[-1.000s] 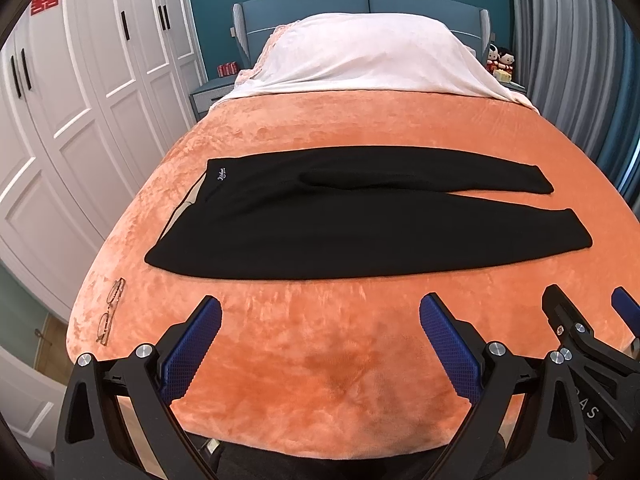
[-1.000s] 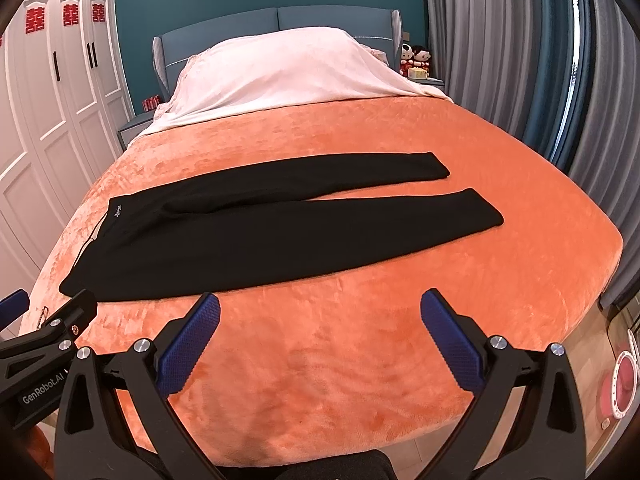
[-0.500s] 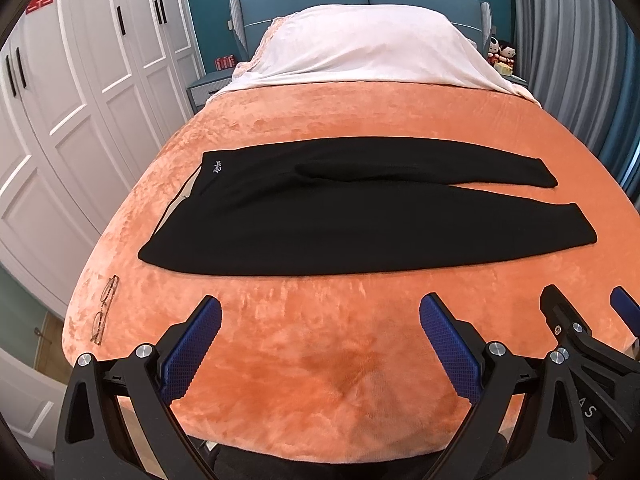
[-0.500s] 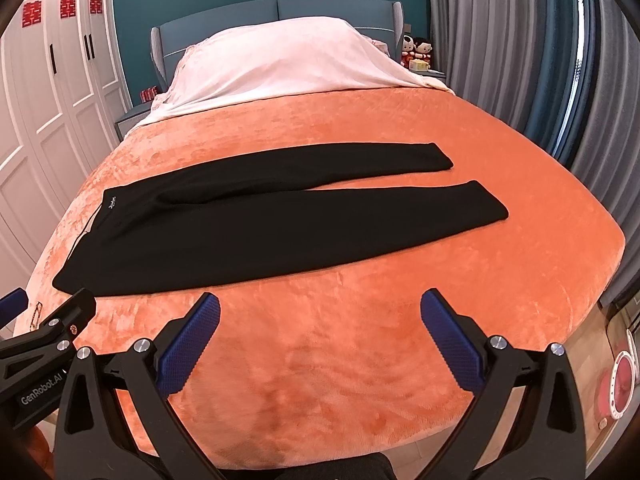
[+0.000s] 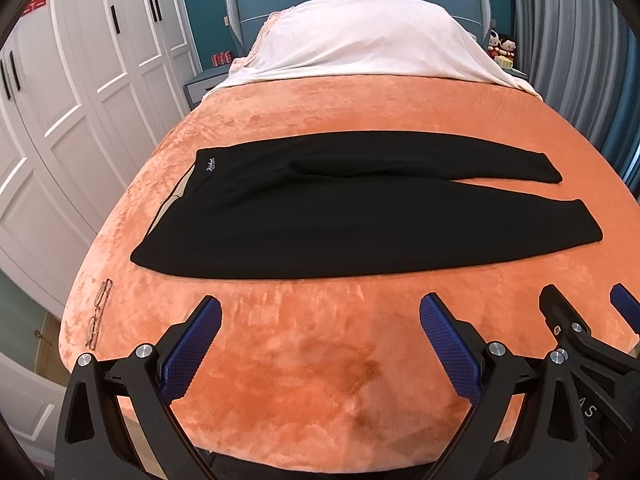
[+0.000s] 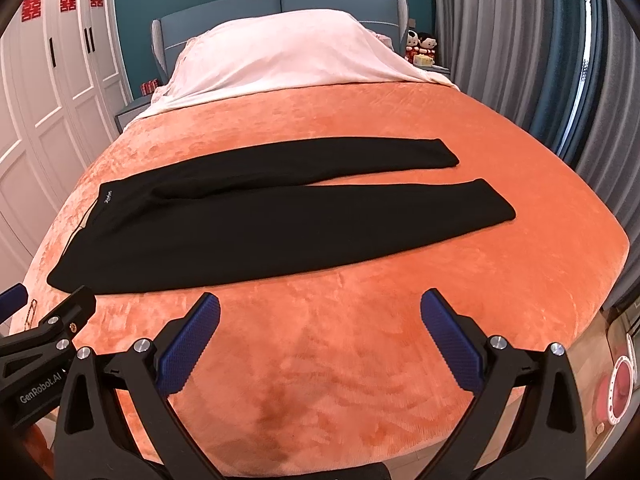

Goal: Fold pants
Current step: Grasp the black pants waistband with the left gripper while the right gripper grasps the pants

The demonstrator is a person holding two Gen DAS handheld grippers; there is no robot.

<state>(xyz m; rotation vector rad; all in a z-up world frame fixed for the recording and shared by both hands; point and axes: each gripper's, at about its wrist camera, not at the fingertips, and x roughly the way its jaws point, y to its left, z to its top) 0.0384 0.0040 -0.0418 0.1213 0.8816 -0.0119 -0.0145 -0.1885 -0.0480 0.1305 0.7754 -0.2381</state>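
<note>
**Both grippers spread wide, closer to the pants laid flat on the bed**

The left gripper (image 5: 320, 328) has its jaws spread wide and holds nothing; the right gripper (image 6: 320, 326) is likewise released and empty. Both hover over the near edge of the orange blanket (image 5: 320, 368), apart from the cloth. Against the frames a second ago, the black pants (image 5: 320, 220) sit lower and larger in both views, so the grippers have come nearer; the pants themselves lie unchanged, spread flat across the bed, waistband to the left, both legs running to the right, the far leg slightly split from the near one.

No container holds anything here; the pants rest straight on the blanket.

Only the left view shows a pair of glasses (image 5: 98, 314) near the blanket's left edge, close to the waistband corner, clearly. The right view shows a round red-and-white object (image 6: 618, 384) on the floor at the right, and the left gripper's body at its lower left edge
</note>
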